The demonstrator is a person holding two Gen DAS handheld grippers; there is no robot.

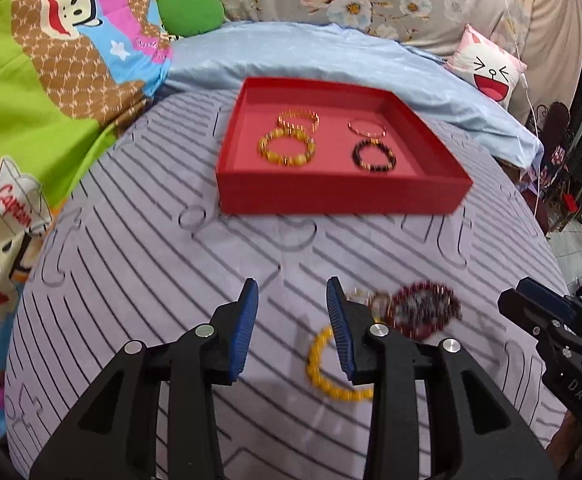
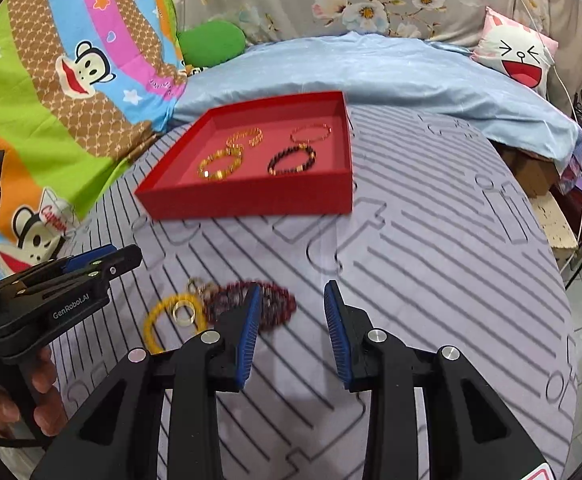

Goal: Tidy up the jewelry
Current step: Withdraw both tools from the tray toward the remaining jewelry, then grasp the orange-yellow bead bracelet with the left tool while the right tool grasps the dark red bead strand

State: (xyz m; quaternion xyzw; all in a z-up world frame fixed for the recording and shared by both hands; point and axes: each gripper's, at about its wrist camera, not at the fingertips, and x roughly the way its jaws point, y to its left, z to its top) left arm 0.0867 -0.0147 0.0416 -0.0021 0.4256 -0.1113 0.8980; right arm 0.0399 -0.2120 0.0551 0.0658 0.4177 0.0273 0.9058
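Observation:
A red tray [image 1: 331,194] [image 2: 251,200] lies on the striped mat and holds several bracelets: two gold ones [image 1: 287,148] on the left, a thin ring bracelet and a dark beaded one [image 1: 374,156] [image 2: 292,160] on the right. On the mat lie a yellow bead bracelet [image 1: 323,372] [image 2: 171,314], a dark red bead bracelet [image 1: 427,312] [image 2: 275,304] and a small ring [image 2: 183,312]. My left gripper [image 1: 292,312] is open and empty, just left of them. My right gripper [image 2: 291,312] is open and empty, just right of them.
The striped lilac mat [image 1: 151,280] covers a round surface on a bed. A blue sheet [image 1: 331,52], cartoon quilt [image 1: 51,80], green cushion [image 1: 191,12] and white face pillow [image 1: 487,68] lie behind. The mat drops off at the right edge [image 2: 563,280].

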